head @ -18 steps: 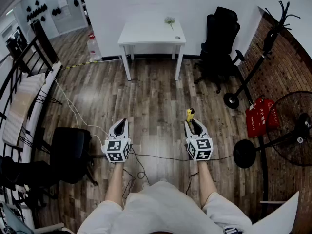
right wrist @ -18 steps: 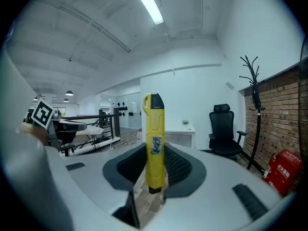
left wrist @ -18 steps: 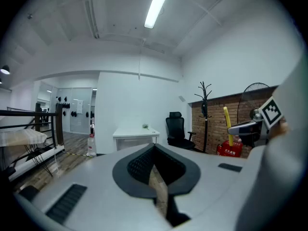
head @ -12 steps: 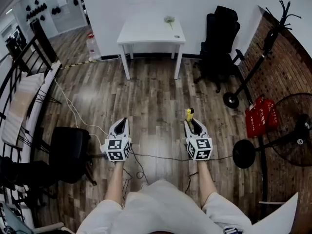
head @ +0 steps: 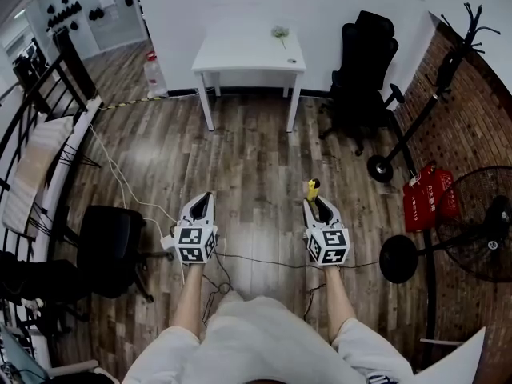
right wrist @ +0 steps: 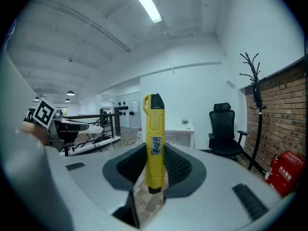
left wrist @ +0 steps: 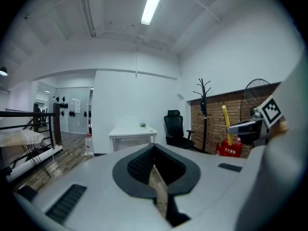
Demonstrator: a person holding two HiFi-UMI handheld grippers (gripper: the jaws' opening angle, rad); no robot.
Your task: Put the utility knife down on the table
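Note:
The yellow utility knife stands upright between the jaws of my right gripper, which is shut on its lower half. In the right gripper view the utility knife rises well above the right gripper, black tip up. My left gripper is level with it on the left. Its jaws meet at the tips with nothing between them, as the left gripper shows in its own view. Both hang above wooden floor. The white table stands far ahead by the wall, also visible as the table in the left gripper view.
A black office chair is right of the table, with a coat rack, red box and floor fan along the brick wall. A black stool, railing and cables are on the left. A bottle stands near the table.

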